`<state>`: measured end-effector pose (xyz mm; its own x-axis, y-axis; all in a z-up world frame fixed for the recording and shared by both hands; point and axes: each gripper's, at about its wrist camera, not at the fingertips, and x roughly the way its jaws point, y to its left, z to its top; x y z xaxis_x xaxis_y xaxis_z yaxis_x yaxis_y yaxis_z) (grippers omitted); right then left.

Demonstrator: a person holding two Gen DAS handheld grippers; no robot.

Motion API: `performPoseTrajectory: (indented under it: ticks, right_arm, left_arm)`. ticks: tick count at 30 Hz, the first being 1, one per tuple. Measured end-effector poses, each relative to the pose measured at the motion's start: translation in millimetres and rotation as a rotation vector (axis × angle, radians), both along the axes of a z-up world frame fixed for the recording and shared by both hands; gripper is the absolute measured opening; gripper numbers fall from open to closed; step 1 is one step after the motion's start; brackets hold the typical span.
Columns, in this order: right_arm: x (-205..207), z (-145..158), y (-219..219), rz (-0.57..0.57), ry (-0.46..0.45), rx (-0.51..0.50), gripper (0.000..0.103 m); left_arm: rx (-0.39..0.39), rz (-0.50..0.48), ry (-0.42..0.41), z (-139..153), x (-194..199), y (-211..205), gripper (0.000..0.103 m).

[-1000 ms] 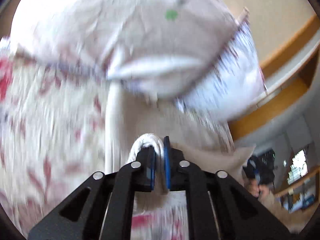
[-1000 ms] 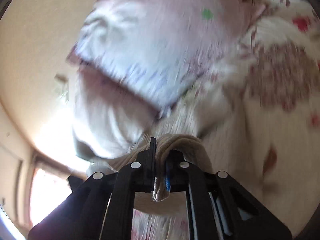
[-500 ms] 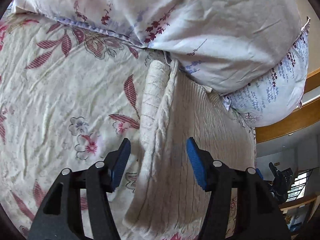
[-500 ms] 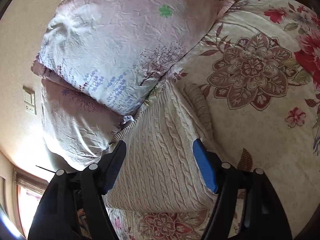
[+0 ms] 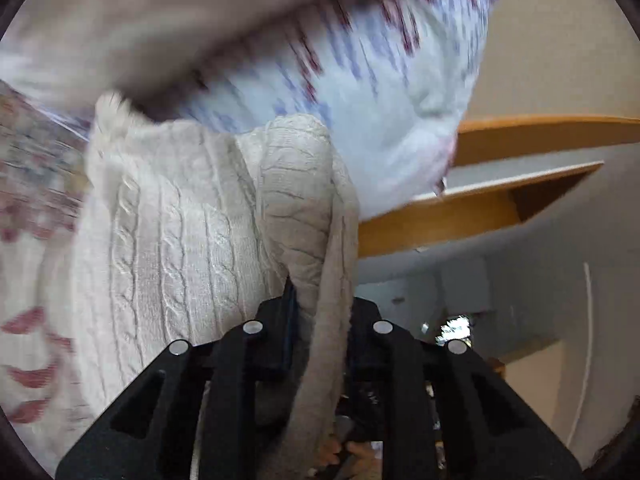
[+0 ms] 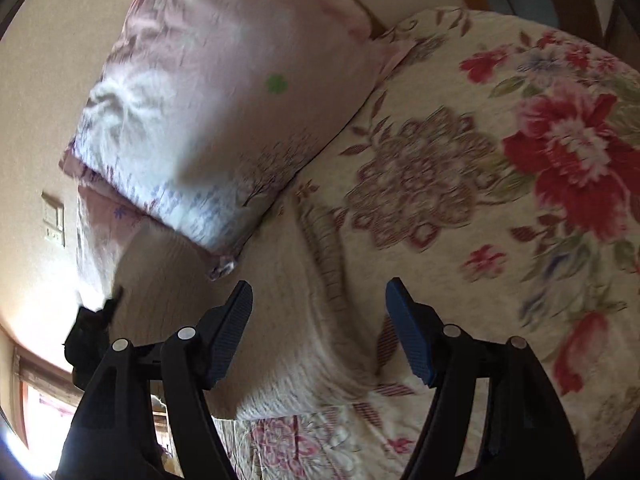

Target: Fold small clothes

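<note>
The cream cable-knit sweater (image 5: 168,240) lies on the floral bedspread (image 6: 500,208), its far end against the stacked pillows (image 6: 224,120) at the head of the bed. The left gripper (image 5: 316,320) has its fingers closed on a bunched edge of the knit, which rises in a thick roll between them and drapes down over the gripper body. The right gripper (image 6: 320,328) hangs above the near part of the sweater with its fingers spread wide and nothing between them; the blue pads (image 6: 408,332) are bare.

As a judgement, the fold is partly done: in the right wrist view the sweater already reads as a narrowed, layered slab with a ribbed band (image 6: 324,248) along its right side, not a garment spread flat. What seems left is to carry the gripped edge across, lay it down and square the bundle. Motion blur hides finer detail of the layers.
</note>
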<state>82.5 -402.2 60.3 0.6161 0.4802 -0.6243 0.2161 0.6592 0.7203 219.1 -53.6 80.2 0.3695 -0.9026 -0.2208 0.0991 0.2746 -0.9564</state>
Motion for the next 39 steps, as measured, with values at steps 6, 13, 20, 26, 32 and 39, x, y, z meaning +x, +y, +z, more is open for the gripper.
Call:
performPoseTrajectory:
  ticks: [6,13,20,26,32,39]
  right_arm:
    - [-2.6,-4.6,-35.3,-0.057,0.034,0.047,0.073]
    - [31.0,-29.6,-39.1,0.016,0.177,0.126,0.084]
    - [59.2,-51.7,-17.8,0.125,0.249,0.174,0.085]
    - [70.2,-60.2,6.2,0.219,0.245,0.176,0.05]
    - [66.5,-22.1,41.0,0.281,0.067,0.23,0.025]
    - [76.6,-0.3,123.3,0.448,0.038,0.052,0.029]
  left_arm:
    - [-0.34,-0.153,0.158,-29.2,13.5,-91.8,0.032]
    - [0.308,0.012,-0.001,-15.1,-11.8,-15.3,0.059]
    - [0.571,-0.068,-0.017,-42.6,-31.7,-46.4,0.068]
    - [0.696,-0.089,-0.041,-60.1,-38.8,-85.9,0.076]
    - [0.495,-0.039,0.002,-69.0,-37.8,-46.5,0.036]
    - [0.664,0.087,-0.123,-30.8,-80.5,33.5,0.047]
